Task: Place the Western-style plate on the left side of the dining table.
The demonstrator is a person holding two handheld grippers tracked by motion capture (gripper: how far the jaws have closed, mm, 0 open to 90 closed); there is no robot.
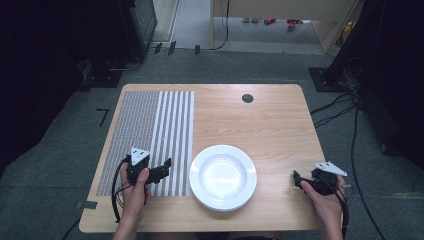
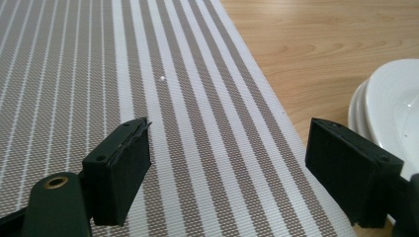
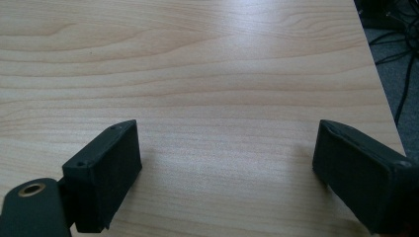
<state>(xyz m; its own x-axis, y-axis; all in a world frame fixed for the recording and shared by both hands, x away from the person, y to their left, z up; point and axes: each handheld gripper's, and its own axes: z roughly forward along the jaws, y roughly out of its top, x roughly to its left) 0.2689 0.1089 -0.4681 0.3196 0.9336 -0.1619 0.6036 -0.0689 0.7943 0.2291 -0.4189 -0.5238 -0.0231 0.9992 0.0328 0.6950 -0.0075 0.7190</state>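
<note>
No readable text, labels or numbers anywhere.

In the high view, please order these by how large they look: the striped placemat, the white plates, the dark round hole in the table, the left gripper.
1. striped placemat
2. white plates
3. left gripper
4. dark round hole

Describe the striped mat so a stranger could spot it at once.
Start at the wooden table and look to its left side. The mat lies flat there, running from far edge to near edge, left of the white plates. It alone is woven and striped, fine lines leftward, broad ones rightward.
</note>
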